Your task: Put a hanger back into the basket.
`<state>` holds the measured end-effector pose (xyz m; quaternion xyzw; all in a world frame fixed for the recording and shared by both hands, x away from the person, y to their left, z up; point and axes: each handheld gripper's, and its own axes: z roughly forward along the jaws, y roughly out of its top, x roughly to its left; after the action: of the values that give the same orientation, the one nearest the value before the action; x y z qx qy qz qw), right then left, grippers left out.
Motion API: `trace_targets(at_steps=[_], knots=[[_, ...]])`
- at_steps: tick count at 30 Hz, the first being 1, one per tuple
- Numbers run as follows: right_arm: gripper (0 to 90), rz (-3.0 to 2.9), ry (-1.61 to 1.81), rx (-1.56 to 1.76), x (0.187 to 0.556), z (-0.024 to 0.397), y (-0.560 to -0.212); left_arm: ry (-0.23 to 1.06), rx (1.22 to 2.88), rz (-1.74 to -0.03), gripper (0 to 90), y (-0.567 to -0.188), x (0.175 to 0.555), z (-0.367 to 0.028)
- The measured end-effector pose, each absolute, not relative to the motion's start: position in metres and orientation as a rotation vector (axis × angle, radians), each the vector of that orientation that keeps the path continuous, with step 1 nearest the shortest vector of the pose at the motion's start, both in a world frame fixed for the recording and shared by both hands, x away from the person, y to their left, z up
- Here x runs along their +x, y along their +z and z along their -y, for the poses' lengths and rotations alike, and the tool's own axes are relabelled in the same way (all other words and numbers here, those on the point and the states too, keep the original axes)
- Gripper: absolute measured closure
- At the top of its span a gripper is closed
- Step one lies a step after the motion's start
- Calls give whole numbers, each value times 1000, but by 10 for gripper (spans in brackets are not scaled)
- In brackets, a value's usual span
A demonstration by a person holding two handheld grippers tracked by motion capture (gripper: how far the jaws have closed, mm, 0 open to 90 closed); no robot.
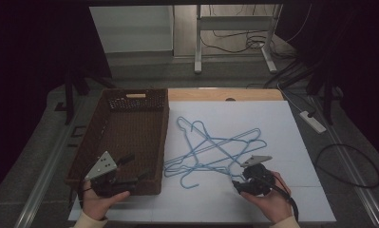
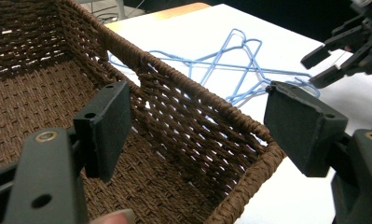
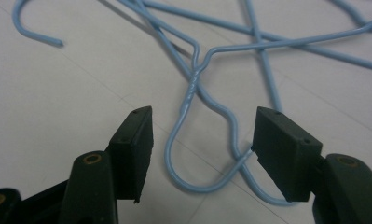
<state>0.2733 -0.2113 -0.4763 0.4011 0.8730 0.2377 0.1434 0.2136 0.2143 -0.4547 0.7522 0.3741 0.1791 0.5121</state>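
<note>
I hold my right hand-held gripper point(image 3: 200, 154) with its jaws apart around a hook of the blue hangers point(image 1: 215, 149), tangled beside the basket point(image 1: 123, 137), to lift one. My left hand-held gripper point(image 2: 197, 135) waits open over the basket's corner.

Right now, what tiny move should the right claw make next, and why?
Probably close on the blue hanger hook. The right claw is open with the hook lying between its pads, not yet pinched. The brown basket waits beside the pile.
</note>
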Motion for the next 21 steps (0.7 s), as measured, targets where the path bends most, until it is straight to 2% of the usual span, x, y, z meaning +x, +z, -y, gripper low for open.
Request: trace_targets(at_steps=[12,13,21], knots=[[519,-2566,505,1206,280,189,-495,440,1815,-897,249,-456,213,-214],[553,-2569,501,1224,281,188,-496,444,1821,-896,249,-456,213,-214],[658,-2578,478,1253,284,186,-499,436,1830,-890,250,-457,214,-211]])
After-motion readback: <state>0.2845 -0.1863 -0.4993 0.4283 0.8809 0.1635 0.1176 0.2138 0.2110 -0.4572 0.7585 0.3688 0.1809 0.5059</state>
